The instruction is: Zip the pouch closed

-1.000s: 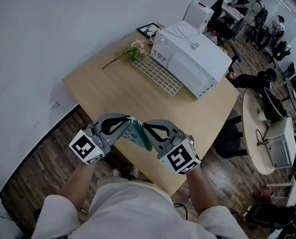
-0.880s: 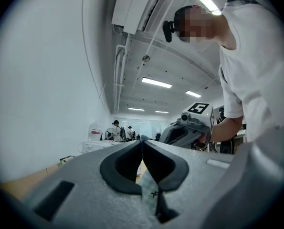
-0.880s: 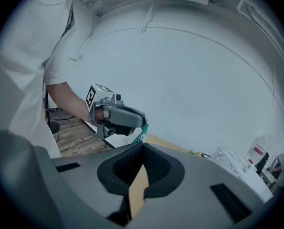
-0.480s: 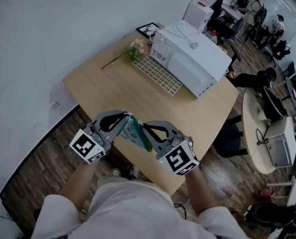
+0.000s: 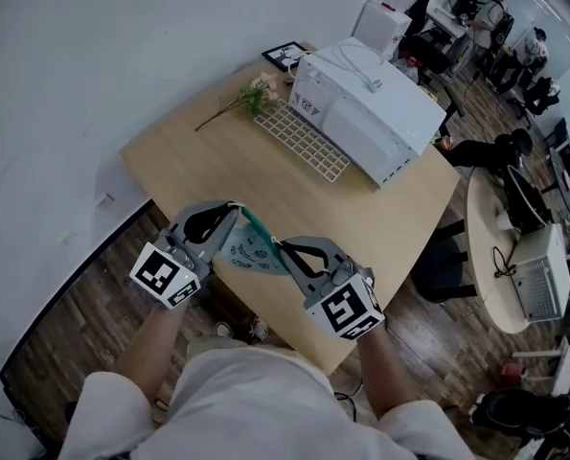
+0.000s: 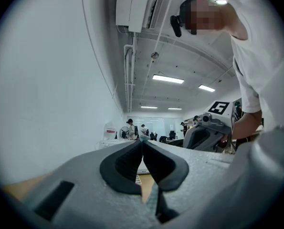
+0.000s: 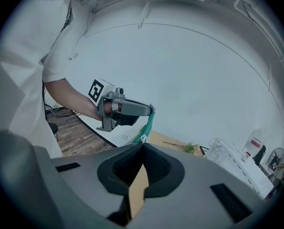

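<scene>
Pouch [image 5: 249, 250] hangs taut over the near edge of the counter [image 5: 229, 166], my left hand-held gripper [image 5: 236, 210] and right hand-held gripper [image 5: 281, 248] each clamped tight on an end of its green zip [image 5: 262, 231]; I judge closing underway, not finished.

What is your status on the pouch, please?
Left gripper shut on pouch end. Right gripper shut on its zip edge. Pouch taut, above table. Nothing blocking.

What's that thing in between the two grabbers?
A pouch with a green zip stretches between the left gripper and the right gripper. The head view shows it best.
</scene>
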Tool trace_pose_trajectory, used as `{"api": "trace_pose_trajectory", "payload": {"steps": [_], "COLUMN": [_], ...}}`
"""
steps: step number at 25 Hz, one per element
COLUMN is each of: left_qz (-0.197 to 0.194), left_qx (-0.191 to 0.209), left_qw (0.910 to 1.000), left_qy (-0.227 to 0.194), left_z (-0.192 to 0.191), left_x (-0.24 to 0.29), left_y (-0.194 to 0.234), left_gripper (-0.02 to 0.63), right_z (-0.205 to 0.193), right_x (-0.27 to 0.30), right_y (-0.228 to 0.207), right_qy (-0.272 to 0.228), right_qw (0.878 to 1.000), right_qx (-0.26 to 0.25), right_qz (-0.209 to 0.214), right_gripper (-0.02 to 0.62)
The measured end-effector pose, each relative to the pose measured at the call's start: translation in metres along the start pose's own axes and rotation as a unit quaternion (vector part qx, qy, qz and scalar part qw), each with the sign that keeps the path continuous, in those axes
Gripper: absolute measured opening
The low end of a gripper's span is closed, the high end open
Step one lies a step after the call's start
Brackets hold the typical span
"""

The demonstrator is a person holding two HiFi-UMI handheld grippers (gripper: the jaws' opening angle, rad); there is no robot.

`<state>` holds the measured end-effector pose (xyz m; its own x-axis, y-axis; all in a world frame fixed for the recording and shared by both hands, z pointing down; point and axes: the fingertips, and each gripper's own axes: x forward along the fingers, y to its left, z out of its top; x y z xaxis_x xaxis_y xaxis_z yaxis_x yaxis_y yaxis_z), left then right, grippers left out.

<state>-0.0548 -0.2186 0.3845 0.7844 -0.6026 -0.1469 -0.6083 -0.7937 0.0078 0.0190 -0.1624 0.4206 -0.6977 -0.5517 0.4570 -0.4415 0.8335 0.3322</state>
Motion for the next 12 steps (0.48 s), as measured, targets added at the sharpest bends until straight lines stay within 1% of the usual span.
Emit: {"api": "trace_pose_trajectory", "payload": {"steps": [4,8,12], "left_qz": [0.015,0.054,0.057], "left_qx": [-0.001,-0.022,-0.019], "left_qw": [0.9999,0.9983,0.9981], "left_qy": [0.008,0.008,0.011], "left_z": [-0.008,-0.015,-0.016], "left_x": [-0.002,-0.011,-0.013], "left_y": [0.0,0.014,0.015], "left_gripper": [0.021,0.021,0.021], "right_z": [-0.005,-0.015,-0.018], "right_x": [0.001,-0.003,-0.005], "right_y": [0.002,0.002,0.004], "right_qy": [0.007,0.028,0.032], "right_qw": [1.0,0.999,0.999], "right_qx": [-0.001,-0.009,-0.006], "right_qz": [0.004,0.015,0.013], "right_gripper": [0.002,0.002,0.002]}}
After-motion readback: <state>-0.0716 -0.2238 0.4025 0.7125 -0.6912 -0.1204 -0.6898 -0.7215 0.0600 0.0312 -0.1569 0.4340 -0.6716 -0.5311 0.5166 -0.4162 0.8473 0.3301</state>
